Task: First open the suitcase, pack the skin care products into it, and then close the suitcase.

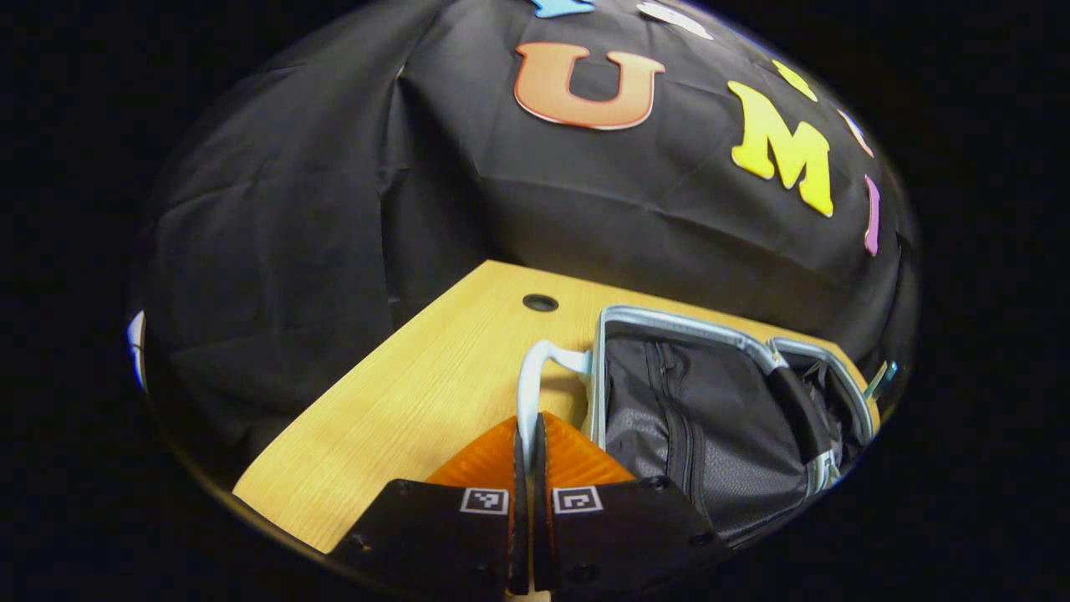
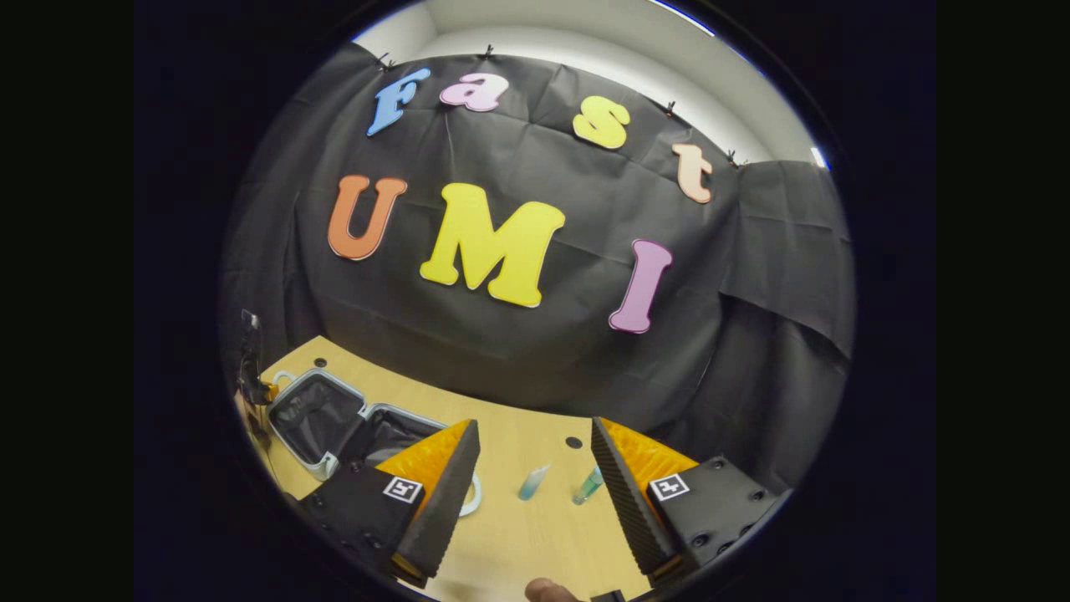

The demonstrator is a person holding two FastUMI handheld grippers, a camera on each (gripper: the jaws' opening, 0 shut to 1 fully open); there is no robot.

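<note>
The left tool (image 1: 528, 447) is seen pinched on the white handle (image 1: 529, 389) of the suitcase (image 1: 685, 418), presumably to steady the opened case on the wooden surface (image 1: 418, 401) for packing. The right tool (image 2: 535, 468) is held spread wide. Two skin care bottles (image 2: 533, 482) lie on the surface just ahead, between its fingers; the suitcase lies well apart, to its left.

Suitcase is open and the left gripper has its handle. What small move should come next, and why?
Probably lower the right gripper, whose fingers stand wide apart, toward the pale blue bottle lying on the table. The suitcase already lies open, while the left gripper pinches its handle, and nothing seems packed yet.
</note>
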